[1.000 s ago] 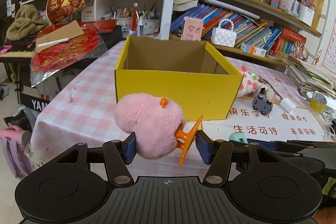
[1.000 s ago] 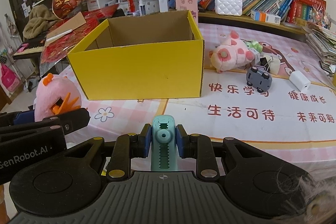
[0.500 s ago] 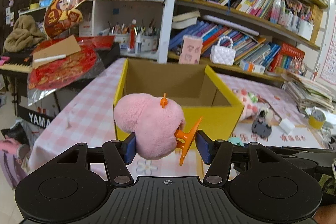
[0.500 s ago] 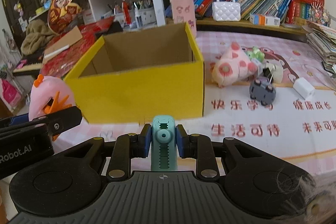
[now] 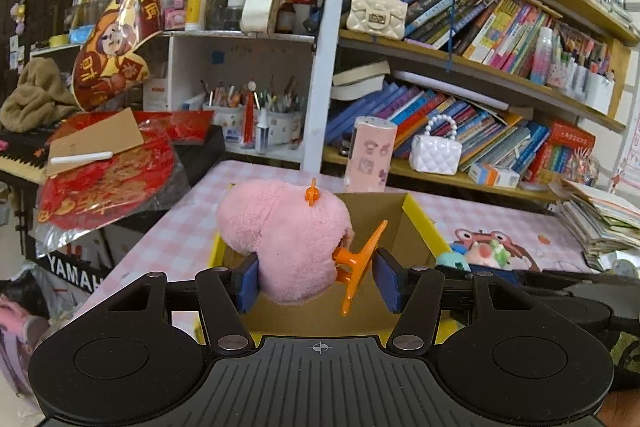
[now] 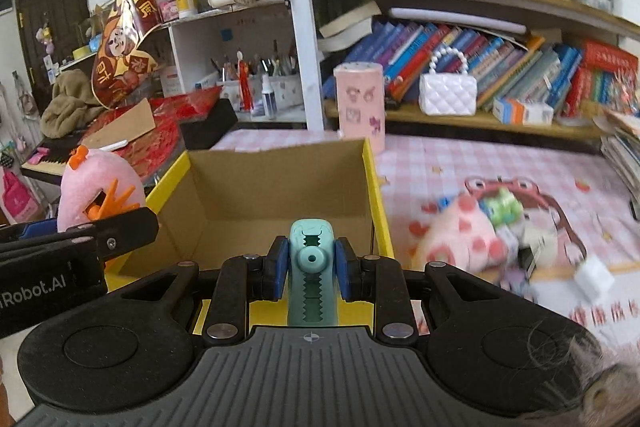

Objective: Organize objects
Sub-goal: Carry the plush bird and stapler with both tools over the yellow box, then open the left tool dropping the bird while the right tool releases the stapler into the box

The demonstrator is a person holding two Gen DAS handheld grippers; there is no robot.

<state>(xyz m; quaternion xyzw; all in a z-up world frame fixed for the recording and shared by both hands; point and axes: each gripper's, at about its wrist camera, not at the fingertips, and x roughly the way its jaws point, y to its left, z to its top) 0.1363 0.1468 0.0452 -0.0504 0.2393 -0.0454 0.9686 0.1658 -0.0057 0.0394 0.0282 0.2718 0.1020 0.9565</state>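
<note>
Left wrist view: my left claw (image 5: 316,277) grips the pink plush (image 5: 286,239) with its orange clip (image 5: 358,261), held over the open yellow box (image 5: 418,223). Only the right wrist view shows my right claw (image 6: 311,269) clamped on a teal clip (image 6: 311,275) above the box's (image 6: 376,203) near edge, plus a spotted pink toy (image 6: 464,239) on the table (image 6: 440,163).

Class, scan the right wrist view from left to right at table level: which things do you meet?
pink plush toy → yellow box → teal clip → spotted pink plush → white block
</note>
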